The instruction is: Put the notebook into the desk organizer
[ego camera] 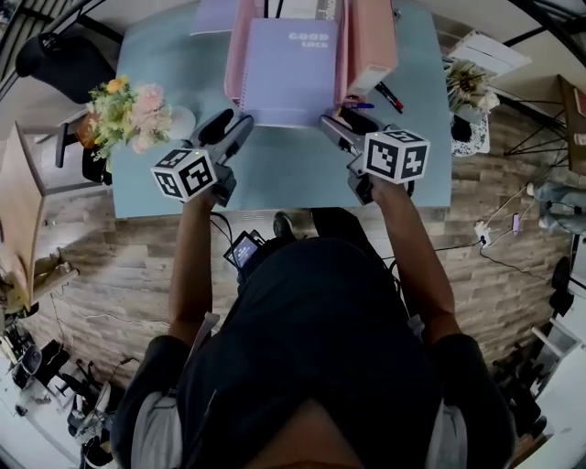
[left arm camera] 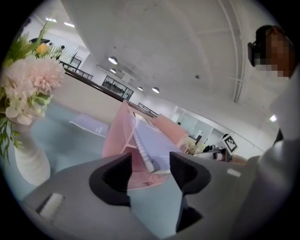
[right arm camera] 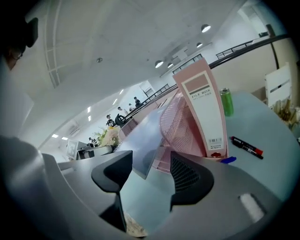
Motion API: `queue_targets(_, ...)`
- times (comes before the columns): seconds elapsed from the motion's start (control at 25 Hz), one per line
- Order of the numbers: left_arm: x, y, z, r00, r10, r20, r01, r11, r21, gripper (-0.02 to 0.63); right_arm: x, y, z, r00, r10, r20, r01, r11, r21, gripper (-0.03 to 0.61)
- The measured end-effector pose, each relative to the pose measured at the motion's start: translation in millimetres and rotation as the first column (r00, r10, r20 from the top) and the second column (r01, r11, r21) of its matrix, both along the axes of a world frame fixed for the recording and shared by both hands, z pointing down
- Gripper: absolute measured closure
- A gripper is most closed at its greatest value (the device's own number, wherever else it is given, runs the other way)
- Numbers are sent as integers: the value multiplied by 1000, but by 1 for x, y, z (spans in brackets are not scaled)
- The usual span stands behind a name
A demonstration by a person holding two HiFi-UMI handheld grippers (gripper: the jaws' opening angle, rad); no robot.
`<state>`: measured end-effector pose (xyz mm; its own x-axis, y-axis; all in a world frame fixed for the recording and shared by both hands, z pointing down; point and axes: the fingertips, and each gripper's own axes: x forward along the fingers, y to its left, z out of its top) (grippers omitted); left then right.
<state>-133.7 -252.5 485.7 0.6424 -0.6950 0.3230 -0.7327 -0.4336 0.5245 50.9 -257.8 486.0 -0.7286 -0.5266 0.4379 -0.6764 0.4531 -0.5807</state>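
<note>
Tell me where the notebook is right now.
Top centre of the head view: the notebook leans in the pink desk organizer, just left of the file box.

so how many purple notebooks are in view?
2. One notebook leans in the pink desk organizer. A second notebook, or so it looks, lies flat on the table past the organizer's left side. Others could be hidden behind the organizer.

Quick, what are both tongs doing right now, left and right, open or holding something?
Left tongs: open, holding nothing.
Right tongs: open, holding nothing.
</note>
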Motion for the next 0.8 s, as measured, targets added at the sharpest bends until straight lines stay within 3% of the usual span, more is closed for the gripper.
queue_targets(0.24, 9, -10, 9, 998, -5, -58, 2, 999, -40, 305, -6, -8, 15, 999, 2, 46, 1, 997, -71, 344)
queue_targets(0.48, 20, -16, 18, 996, 18, -83, -25, 997, -73, 307, -12, -7, 21, 994, -6, 105, 20, 992, -129, 346)
queue_targets(0.56, 23, -16, 19, 995, 26, -96, -33, 996, -79, 326, -12, -6, 19, 994, -7, 109, 22, 991, -135, 372)
queue_targets(0.64, 28, -15, 18, 993, 36, -114, -45, 996, -80, 392, -13, -5, 17, 994, -12, 107, 26, 991, -131, 465)
queue_targets(0.8, 30, -13, 14, 994, 31, -106, -40, 996, -76, 435, -17, -4, 8, 995, -13, 95, 23, 994, -102, 480)
